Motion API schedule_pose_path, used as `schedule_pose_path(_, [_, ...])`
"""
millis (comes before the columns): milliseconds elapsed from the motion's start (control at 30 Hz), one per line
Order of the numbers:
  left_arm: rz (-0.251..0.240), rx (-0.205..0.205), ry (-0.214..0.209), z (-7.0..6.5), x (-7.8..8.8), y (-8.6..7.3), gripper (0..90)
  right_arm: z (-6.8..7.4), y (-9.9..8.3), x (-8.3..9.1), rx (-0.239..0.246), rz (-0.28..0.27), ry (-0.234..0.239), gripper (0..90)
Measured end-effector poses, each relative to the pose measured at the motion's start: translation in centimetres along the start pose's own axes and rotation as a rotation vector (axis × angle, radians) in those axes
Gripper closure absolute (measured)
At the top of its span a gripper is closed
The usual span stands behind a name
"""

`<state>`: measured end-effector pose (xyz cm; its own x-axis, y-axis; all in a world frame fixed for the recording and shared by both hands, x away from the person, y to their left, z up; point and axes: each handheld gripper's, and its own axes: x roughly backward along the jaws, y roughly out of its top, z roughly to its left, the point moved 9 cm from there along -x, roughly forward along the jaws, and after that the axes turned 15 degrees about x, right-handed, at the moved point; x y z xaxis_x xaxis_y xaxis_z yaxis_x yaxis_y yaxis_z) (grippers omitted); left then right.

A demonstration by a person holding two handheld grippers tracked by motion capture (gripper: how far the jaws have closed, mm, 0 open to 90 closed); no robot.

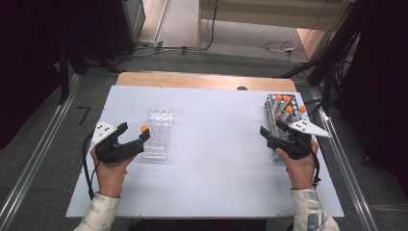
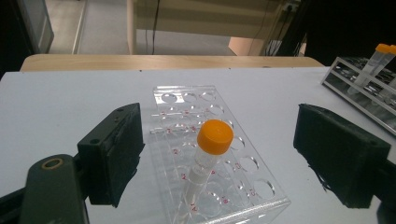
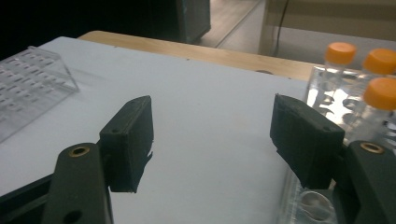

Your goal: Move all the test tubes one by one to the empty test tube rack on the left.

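Standing free between the parted left tongs (image 2: 217, 154), orange-capped tube (image 2: 208, 154)

The white worktop (image 1: 211, 159) lies on a wooden table (image 1: 192, 81), and the wood shows as a narrow strip along the far edge. A small dark spot (image 1: 242, 88) sits on this strip, nearer the far right corner. Along the left and right edges, metal rails (image 1: 38, 159) run on the grey floor (image 1: 192, 60). Beyond the far edge, a black cable (image 1: 211, 29) hangs down to the floor, and a white plug (image 1: 287, 48) lies there. A dark cabinet (image 1: 127, 24) stands far left.
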<state>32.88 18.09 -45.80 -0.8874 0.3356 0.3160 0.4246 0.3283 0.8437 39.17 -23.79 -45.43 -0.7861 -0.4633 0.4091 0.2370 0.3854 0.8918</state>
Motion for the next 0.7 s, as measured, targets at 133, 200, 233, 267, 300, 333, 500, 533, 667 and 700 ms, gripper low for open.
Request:
schedule_pose_path(133, [0.006, 0.002, -0.005, -0.1, -0.1, -0.1, 15.5, -1.3, -0.6, 0.1, -0.017, 0.013, -0.032, 28.9])
schedule_pose_path(200, [0.009, 0.013, -0.016, -0.2, -0.1, -0.1, 15.1, -1.8, -0.9, 0.1, -0.027, 0.019, -0.043, 28.9])
schedule_pose_path(233, [0.009, 0.015, -0.018, -0.2, -0.1, -0.1, 14.9, -2.0, -1.0, 0.1, -0.027, 0.02, -0.05, 29.0])
schedule_pose_path(267, [0.008, 0.014, -0.018, -0.2, -0.1, -0.1, 14.9, -2.3, -1.1, 0.1, -0.026, 0.025, -0.065, 29.3])
schedule_pose_path(300, [0.006, 0.015, -0.018, -0.2, -0.1, -0.1, 14.8, -2.7, -1.3, 0.0, -0.025, 0.031, -0.08, 29.8])
schedule_pose_path(333, [0.004, 0.016, -0.018, -0.2, -0.1, 0.0, 14.8, -3.0, -1.4, 0.0, -0.027, 0.038, -0.094, 30.2])
schedule_pose_path(500, [0.003, 0.016, -0.017, -0.1, -0.1, 0.0, 14.8, -5.2, -2.2, -0.5, -0.035, 0.095, -0.175, 33.5])
schedule_pose_path(533, [0.002, 0.016, -0.017, -0.1, -0.1, 0.0, 14.8, -5.7, -2.3, -0.6, -0.036, 0.104, -0.191, 35.1])
schedule_pose_path(667, [0.0, 0.027, -0.018, -0.1, -0.1, 0.1, 14.8, -7.2, -2.5, -1.1, -0.034, 0.147, -0.24, 39.8])
schedule_pose_path(700, [-0.001, 0.028, -0.017, -0.1, 0.0, 0.1, 14.9, -7.6, -2.6, -1.1, -0.033, 0.159, -0.255, 40.7])
